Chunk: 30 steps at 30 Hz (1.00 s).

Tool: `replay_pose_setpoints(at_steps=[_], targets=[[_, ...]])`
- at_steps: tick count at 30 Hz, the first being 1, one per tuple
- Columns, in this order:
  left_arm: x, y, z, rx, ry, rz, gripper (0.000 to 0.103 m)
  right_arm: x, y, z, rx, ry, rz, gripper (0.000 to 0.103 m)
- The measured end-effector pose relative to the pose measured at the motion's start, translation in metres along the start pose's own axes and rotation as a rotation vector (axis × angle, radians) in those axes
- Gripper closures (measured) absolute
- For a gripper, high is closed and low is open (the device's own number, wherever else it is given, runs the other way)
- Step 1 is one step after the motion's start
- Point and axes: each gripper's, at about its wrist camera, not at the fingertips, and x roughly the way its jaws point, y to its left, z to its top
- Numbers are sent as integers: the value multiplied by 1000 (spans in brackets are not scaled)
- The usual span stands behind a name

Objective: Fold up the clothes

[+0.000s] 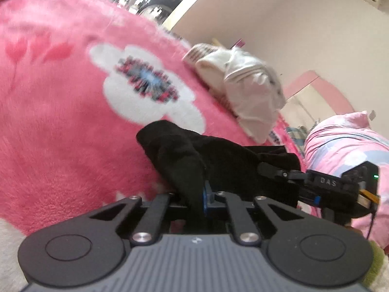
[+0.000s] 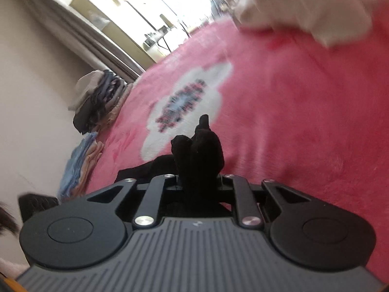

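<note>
Left wrist view: a black garment (image 1: 226,160) — soft, matte, bunched into folds — stretches over the fuzzy pink blanket (image 1: 53,126) with its white flower patch. The left gripper (image 1: 204,192) is clamped on one bunched edge; the right gripper (image 2: 199,170) pinches another — cloth peaks above its jaws. Crumpled white clothes (image 1: 252,90) lie beyond.

Blanket (image 1: 60,121): pink plush fleece, fuzzy nap w/ white flower patches. Black garment (image 1: 218,160): soft matt cloth, no sheen (looks knit, can't tell for sure). White clothes (image 1: 248,90): smooth thin fabric, creased. Left gripper (image 1: 204,192) & right gripper (image 2: 199,180): matt black plastic arms, shiny metal rivets, ribbed grey body. Wall (image 1: 279,24): flat matt paint.
</note>
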Motion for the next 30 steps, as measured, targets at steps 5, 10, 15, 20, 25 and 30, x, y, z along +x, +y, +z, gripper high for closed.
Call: replay_pose_setpoints(at_steps=[5, 10, 15, 20, 25, 30], targets=[[-42, -35, -1, 99, -74, -4, 95, -46, 61, -10, -148, -127, -62, 90], [-94, -66, -17, 187, -145, 8, 95, -97, 114, -43, -225, -253, -116, 90], [-141, -87, -33, 218, -179, 21, 95, -137, 154, -77, -291, -347, -140, 90], [-184, -101, -41, 245, -244, 70, 95, -154, 184, -90, -335, -389, -114, 90], [-229, -109, -39, 249, -356, 144, 96, -164, 205, -95, -349, -417, -37, 89], [-285, -102, -35, 243, -480, 241, 96, -155, 235, -88, -385, -398, 91, 89]])
